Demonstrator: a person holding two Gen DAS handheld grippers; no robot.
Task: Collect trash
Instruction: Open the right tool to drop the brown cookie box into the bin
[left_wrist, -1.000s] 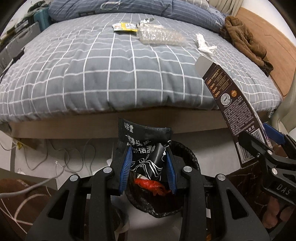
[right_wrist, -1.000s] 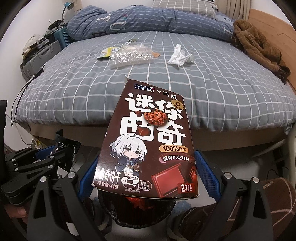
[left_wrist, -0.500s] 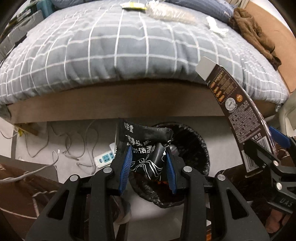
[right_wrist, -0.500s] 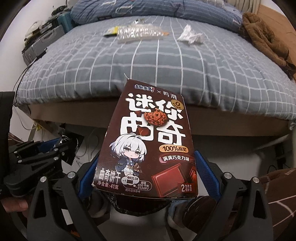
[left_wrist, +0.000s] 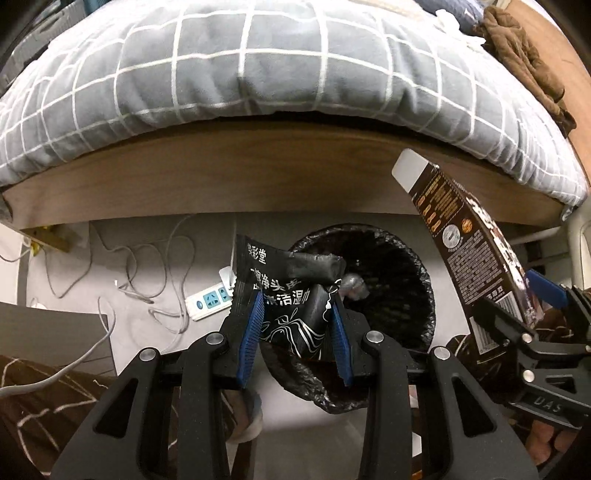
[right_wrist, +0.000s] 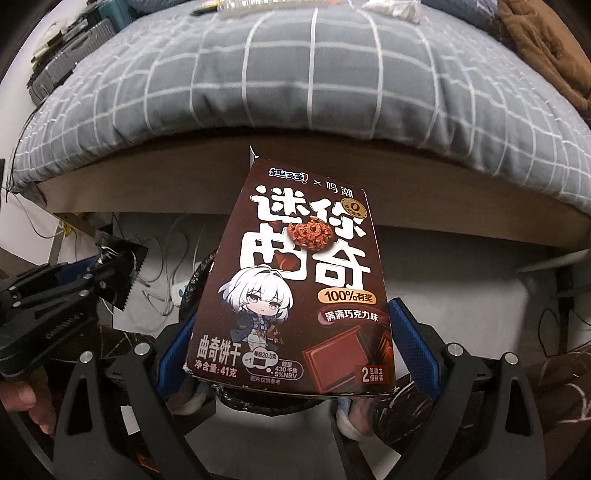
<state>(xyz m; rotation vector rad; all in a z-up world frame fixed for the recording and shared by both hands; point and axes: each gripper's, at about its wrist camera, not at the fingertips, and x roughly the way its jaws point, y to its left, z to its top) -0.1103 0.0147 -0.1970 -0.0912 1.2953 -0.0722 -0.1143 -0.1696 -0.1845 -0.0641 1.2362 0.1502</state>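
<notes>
Trash: one wrapper (left_wrist: 291, 299), one box (right_wrist: 295, 288)

1. Black wet-wipe sachet (left_wrist: 291, 295): glossy crinkled film, serrated edge.
2. Cookie box (right_wrist: 299, 291): smooth printed cardboard, slight sheen; white uncoated inside flap.
3. Bin liner (left_wrist: 402, 273): thin black plastic, wrinkled, shiny.
4. Left tool (left_wrist: 295, 332): matt black plastic, ribbed blue pads (left_wrist: 251, 332), bright metal screws.
5. Duvet (left_wrist: 258, 66): soft matt cloth, grey with white checks.
6. Bed frame (left_wrist: 221, 177): smooth brown wood-grain.
</notes>
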